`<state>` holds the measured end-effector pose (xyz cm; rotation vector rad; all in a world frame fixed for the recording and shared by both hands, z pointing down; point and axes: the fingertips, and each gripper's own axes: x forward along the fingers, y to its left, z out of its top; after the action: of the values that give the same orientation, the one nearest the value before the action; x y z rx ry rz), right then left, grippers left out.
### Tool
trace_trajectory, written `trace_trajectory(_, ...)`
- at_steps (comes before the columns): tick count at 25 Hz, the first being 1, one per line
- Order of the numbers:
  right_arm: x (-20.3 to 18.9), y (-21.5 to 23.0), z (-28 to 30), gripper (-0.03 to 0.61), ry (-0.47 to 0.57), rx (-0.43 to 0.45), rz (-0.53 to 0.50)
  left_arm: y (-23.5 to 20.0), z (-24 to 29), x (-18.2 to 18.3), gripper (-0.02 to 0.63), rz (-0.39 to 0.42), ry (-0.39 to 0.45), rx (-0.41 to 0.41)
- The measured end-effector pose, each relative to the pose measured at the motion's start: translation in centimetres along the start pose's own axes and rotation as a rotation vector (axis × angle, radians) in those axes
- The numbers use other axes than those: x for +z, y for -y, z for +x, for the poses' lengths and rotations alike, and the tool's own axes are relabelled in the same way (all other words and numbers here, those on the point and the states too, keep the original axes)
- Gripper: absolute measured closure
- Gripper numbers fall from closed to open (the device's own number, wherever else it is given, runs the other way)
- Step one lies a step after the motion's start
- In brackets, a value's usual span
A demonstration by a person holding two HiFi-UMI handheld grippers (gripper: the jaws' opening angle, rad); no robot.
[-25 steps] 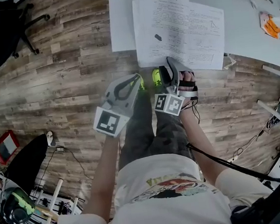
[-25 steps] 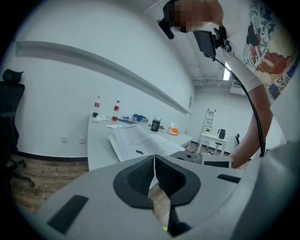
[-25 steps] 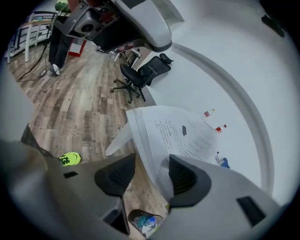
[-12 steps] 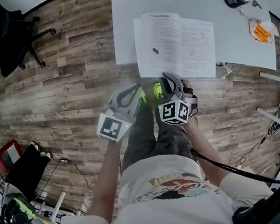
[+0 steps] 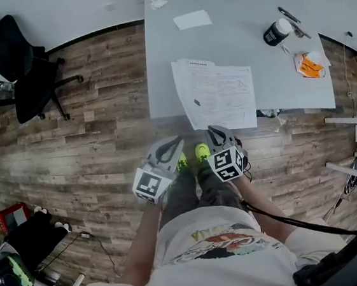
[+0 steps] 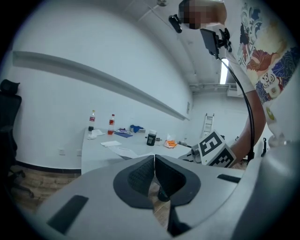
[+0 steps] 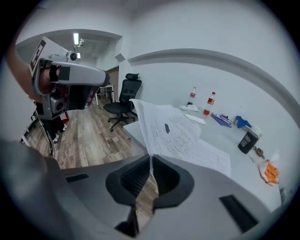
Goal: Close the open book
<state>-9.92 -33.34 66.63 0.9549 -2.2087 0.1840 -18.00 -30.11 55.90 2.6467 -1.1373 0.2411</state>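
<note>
The open book lies with white printed pages up on the white table, its near edge at the table's front. My right gripper is at that near edge, shut on the thin edge of a page. In the right gripper view the page rises out of the closed pads of the right gripper. My left gripper hangs over the floor, left of the book and apart from it. In its own view the left gripper is shut with nothing between its pads.
On the table's right stand a black jar and an orange packet; a loose paper sheet lies further back. Two bottles stand at the far end. A black office chair stands on the wooden floor at the left.
The right gripper's jaws went from open to shut at the book's near edge, and it rolled. Both grippers rose, and the table and book look smaller and farther off.
</note>
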Motion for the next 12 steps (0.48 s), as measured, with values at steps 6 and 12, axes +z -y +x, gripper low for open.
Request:
trace_trajectory(6,-0.6,2.3,-3.1,0.548,-0.015,-0.005,0.063,2.6,0.6,1.6,0.600,0.001,0.001,-0.013)
trace_trajectory(12,-1.4,4.6,-5.1,0.548,-0.005,0.033,0.157,4.7,2.7,4.1,0.600,0.031,0.011,-0.018)
